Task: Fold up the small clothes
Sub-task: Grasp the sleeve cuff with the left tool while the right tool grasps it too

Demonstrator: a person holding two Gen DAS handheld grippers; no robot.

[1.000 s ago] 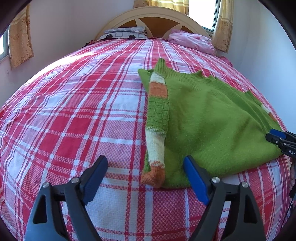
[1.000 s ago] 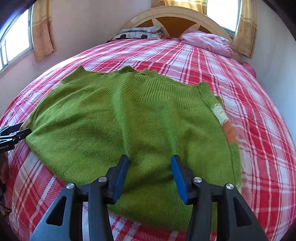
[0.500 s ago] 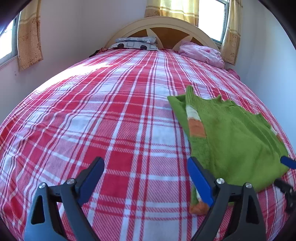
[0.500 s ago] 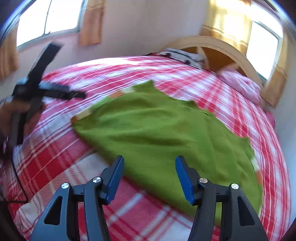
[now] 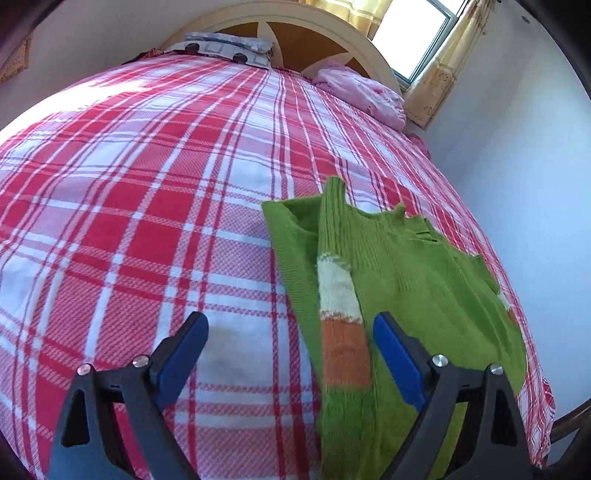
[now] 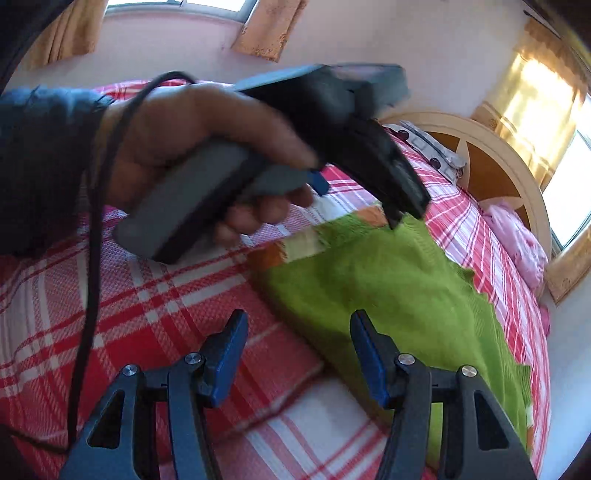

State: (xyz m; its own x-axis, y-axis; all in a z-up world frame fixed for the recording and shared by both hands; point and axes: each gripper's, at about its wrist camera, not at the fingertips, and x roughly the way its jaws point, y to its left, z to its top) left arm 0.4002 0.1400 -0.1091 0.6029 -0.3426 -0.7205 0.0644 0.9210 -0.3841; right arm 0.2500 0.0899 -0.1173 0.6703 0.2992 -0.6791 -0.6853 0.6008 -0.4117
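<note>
The left gripper (image 5: 291, 354) is hovering with its jaws spread wide and empty above the striped sleeve (image 5: 341, 325) of the green sweater (image 5: 424, 280). The right gripper (image 6: 297, 354) is standing half open, gripping nothing, over the sweater's near edge. The sweater is lying flat on the red plaid bedspread (image 5: 147, 184); pillows (image 5: 360, 92) are sitting by the headboard (image 5: 321, 35).

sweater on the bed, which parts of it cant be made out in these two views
- Near hem of the sweater, left wrist view: cut off by the bottom edge and hidden behind the left gripper.
- Sleeve cuff, left wrist view: runs out of frame below the orange band.
- Striped sleeve, right wrist view: partly covered by the hand and blurred.
- Knit texture, right wrist view: smeared by motion blur.
- Second sleeve: barely showing at the sweater's far edge.
</note>
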